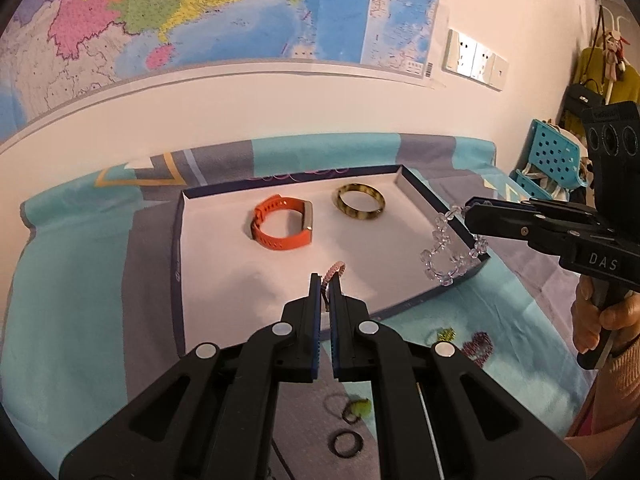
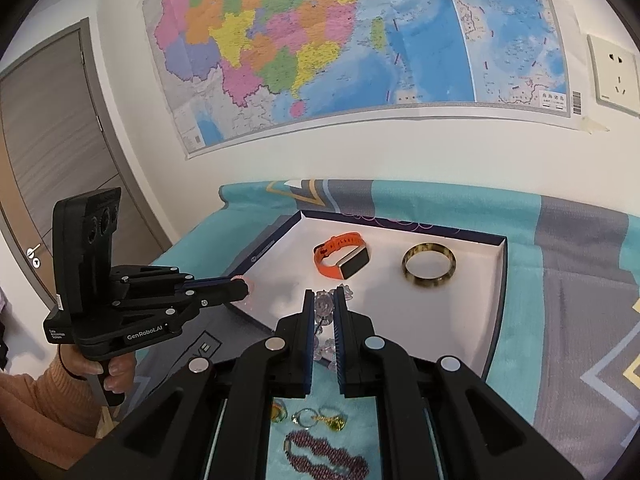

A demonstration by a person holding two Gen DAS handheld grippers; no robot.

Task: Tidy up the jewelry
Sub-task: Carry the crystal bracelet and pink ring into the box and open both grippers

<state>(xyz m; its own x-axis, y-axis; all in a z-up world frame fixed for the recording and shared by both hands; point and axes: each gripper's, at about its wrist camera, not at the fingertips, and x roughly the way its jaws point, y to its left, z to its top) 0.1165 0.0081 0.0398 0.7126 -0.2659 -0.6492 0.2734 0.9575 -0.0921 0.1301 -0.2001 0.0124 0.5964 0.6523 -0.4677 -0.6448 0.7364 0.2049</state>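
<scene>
A shallow white tray with a dark blue rim [image 1: 404, 312] [image 2: 496, 320] lies on the bed. In it lie an orange watch [image 1: 282, 222] [image 2: 342, 260] and a tortoiseshell bangle [image 1: 359, 201] [image 2: 429, 266]. My left gripper [image 1: 327, 286] is shut on a pink braided bracelet [image 1: 335, 270] above the tray's near part. My right gripper [image 2: 323, 300] is shut on a clear bead bracelet [image 1: 444, 252] [image 2: 325, 308], which hangs over the tray's right rim.
On the teal and grey bedspread [image 1: 80, 280] near me lie a dark red bead bracelet [image 1: 478, 346] [image 2: 328, 456], yellow-green rings [image 1: 446, 334] [image 2: 320, 418] and black ring bands [image 1: 346, 444]. A map-covered wall stands behind. A blue basket [image 1: 552, 160] sits at the right.
</scene>
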